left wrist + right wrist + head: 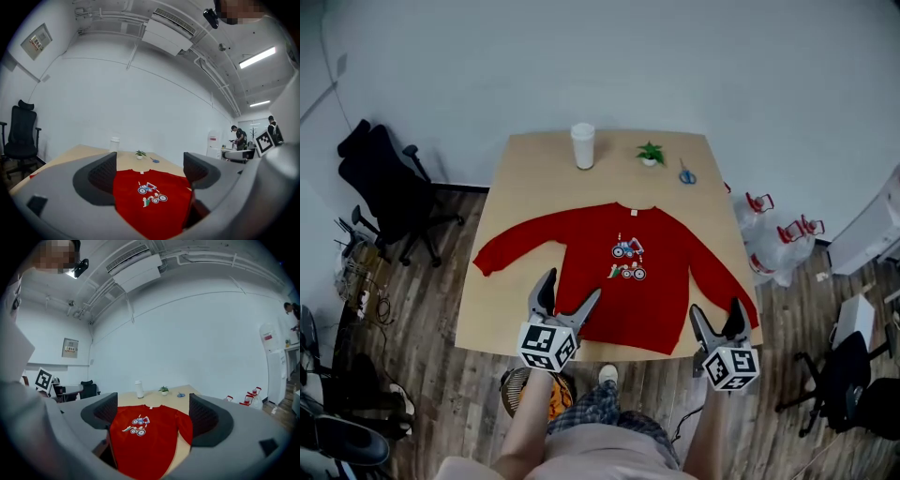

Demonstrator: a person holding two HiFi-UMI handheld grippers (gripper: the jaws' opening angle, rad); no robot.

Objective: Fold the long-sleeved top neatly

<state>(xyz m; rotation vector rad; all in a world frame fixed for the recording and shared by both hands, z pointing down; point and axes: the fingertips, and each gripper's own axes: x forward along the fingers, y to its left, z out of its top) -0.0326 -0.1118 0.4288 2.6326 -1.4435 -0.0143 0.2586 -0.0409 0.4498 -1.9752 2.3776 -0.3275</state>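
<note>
Head view puts both your grippers at the near edge of the wooden table, the left gripper over the hem of the red long-sleeved top and the right gripper by the cuff on your right, each with its jaws spread wide and nothing between them. That top lies flat, print up, with its hem toward you, its collar toward the far edge, and its sleeves spread so that its long axis runs left to right across the table. Beyond the collar stand a white lidded cup, whose contents you cannot see, a small white pot holding a green plant, and blue-handled scissors.
</note>
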